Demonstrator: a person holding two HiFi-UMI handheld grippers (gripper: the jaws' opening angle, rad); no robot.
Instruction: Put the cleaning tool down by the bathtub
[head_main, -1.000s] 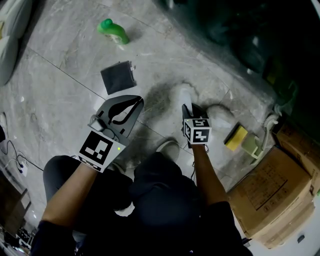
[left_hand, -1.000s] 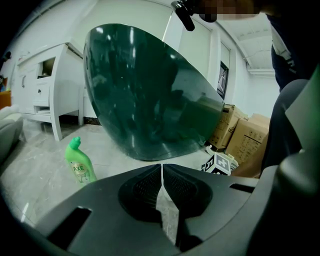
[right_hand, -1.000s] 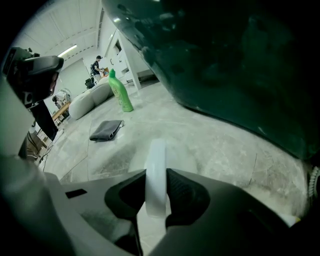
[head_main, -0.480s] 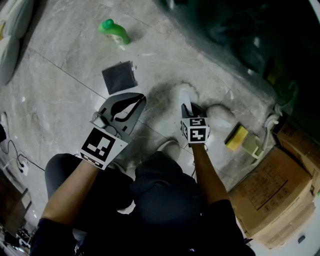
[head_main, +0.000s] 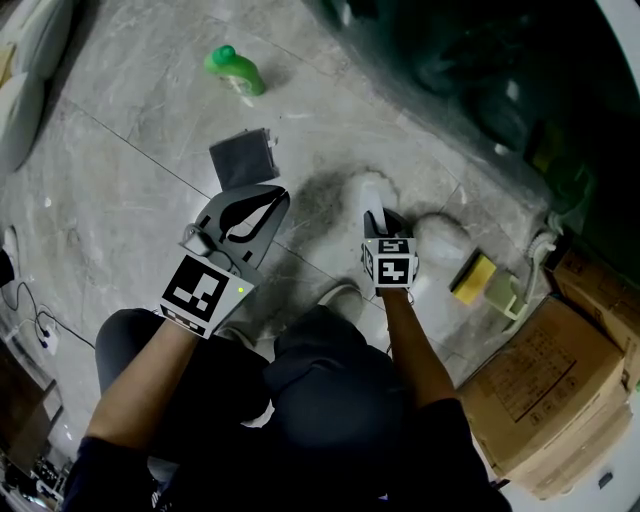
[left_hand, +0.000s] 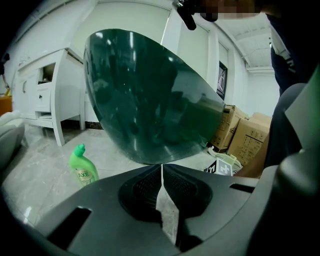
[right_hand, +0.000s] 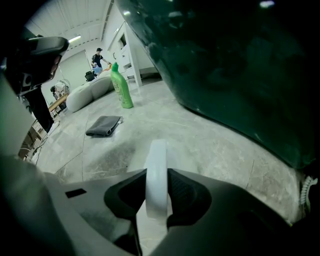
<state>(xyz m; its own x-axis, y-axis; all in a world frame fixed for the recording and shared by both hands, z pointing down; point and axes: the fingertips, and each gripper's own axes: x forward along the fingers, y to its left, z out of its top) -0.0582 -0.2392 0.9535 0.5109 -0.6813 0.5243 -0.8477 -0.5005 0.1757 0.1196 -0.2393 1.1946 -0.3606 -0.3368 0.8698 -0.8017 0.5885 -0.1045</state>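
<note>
The cleaning tool's white handle (head_main: 371, 194) (right_hand: 156, 165) stands up from the grey floor beside the dark green bathtub (head_main: 450, 60) (right_hand: 240, 65). My right gripper (head_main: 379, 216) (right_hand: 156, 196) has the handle between its pads, which still touch it while the jaws ease open. A pale rounded lump (head_main: 441, 232) lies just right of the gripper; whether it belongs to the tool I cannot tell. My left gripper (head_main: 281, 197) (left_hand: 161, 172) hovers left of it, shut with nothing in it, and faces the tub (left_hand: 150, 100).
A green bottle (head_main: 232, 68) (left_hand: 82, 169) (right_hand: 120, 85) and a grey cloth (head_main: 243, 158) (right_hand: 103, 125) lie on the floor further out. A yellow sponge (head_main: 472, 275) and cardboard boxes (head_main: 545, 380) sit to the right. A white cabinet (left_hand: 50, 95) stands behind the tub.
Both grippers stay almost where they were. The view has drifted slightly, so the bottle and cloth sit a little further right.
</note>
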